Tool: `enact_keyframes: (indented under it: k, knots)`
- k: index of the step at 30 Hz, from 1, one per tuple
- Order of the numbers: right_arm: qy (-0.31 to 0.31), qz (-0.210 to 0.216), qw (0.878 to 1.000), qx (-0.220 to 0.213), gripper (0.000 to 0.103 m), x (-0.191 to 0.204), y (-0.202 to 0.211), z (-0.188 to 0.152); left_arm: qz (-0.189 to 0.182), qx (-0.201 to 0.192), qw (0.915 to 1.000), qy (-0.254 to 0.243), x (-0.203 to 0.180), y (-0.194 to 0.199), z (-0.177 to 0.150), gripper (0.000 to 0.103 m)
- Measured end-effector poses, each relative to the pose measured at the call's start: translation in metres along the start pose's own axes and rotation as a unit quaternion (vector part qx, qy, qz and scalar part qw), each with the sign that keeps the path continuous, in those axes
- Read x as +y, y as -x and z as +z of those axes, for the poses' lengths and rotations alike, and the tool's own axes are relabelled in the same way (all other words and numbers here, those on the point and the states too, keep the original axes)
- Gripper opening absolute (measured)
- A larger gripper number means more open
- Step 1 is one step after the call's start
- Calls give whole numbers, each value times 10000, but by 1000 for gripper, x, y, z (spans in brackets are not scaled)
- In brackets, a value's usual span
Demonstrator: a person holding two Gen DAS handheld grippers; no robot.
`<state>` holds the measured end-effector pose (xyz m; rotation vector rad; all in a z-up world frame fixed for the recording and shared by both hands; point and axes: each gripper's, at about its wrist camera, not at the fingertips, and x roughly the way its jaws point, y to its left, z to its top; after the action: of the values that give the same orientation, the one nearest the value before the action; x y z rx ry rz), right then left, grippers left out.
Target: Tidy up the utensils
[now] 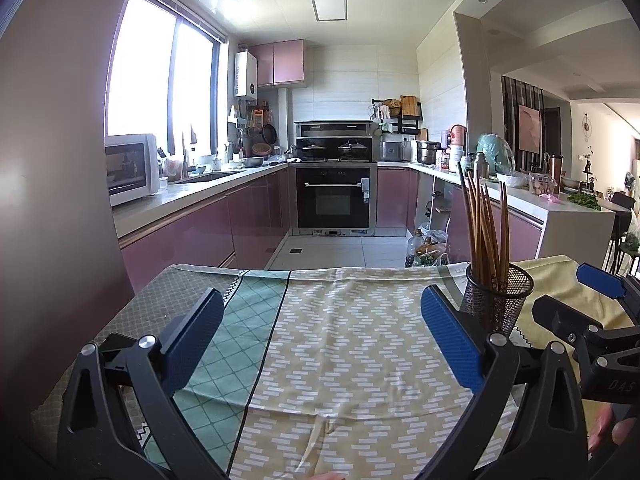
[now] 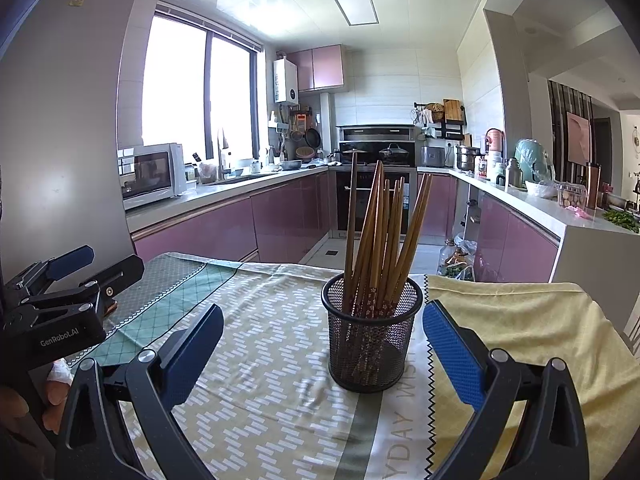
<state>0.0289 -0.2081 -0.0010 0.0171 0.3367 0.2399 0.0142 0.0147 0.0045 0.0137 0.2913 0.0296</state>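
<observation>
The chopsticks (image 2: 376, 232) stand bunched in a black mesh holder (image 2: 372, 340), upright but fanned at slightly different tilts, handles down among the wire. The holder sits on the patterned cloth over the table (image 2: 260, 360), near the seam where a yellow cloth (image 2: 520, 320) begins. No loose utensil shows anywhere on the cloth in either view — so the gathering looks done, as far as these pictures reach, and little seems left beyond perhaps straightening the bundle.

The right gripper (image 2: 323, 354) hovers just in front of the holder, its blue pads wide apart and holding nothing. The left gripper (image 1: 322, 342) hangs over bare cloth to the left of the holder, pads likewise spread and empty — the holder appears at its right edge, well clear of its pads.
</observation>
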Motion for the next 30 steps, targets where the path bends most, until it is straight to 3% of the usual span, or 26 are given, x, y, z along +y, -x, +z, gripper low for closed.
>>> enact_keyframes:
  k: [30]
  knots:
    - [-11, -8, 10000, -19, 97, 0, 2, -1, 8, -19, 10000, -16, 0, 3, 0, 97]
